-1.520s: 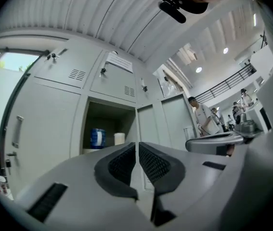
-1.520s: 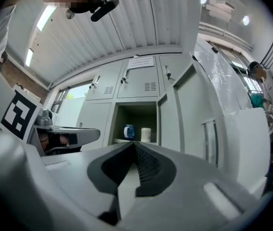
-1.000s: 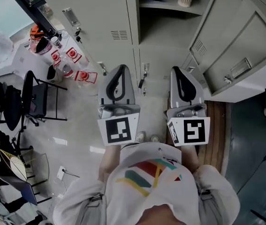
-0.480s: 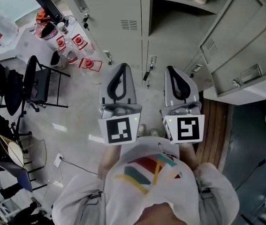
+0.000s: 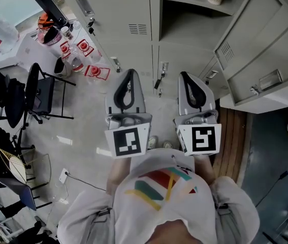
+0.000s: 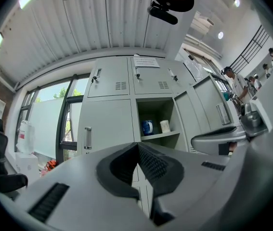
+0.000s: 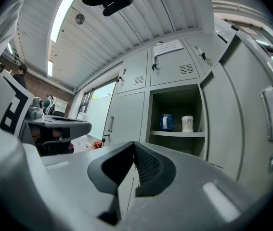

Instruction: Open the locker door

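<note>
1. Left gripper (image 5: pixel 129 75) and right gripper (image 5: pixel 186 76) hang side by side, level, jaws of each pressed together on nothing.
2. One locker door (image 5: pixel 265 39) already stands wide beside its open compartment (image 7: pixel 177 112); the neighbouring door (image 5: pixel 118 14) is shut.
3. For that one, I'd part the jaws first, clamp its handle (image 5: pixel 84 5) squarely, and pull along the hinge arc.

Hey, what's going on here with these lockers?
A person stands facing grey lockers, holding a gripper in each hand. The left gripper and right gripper both have their jaws together on nothing and touch no locker. One locker door on the person's right already stands open, showing a shelf with a blue cup and a white container.
</note>
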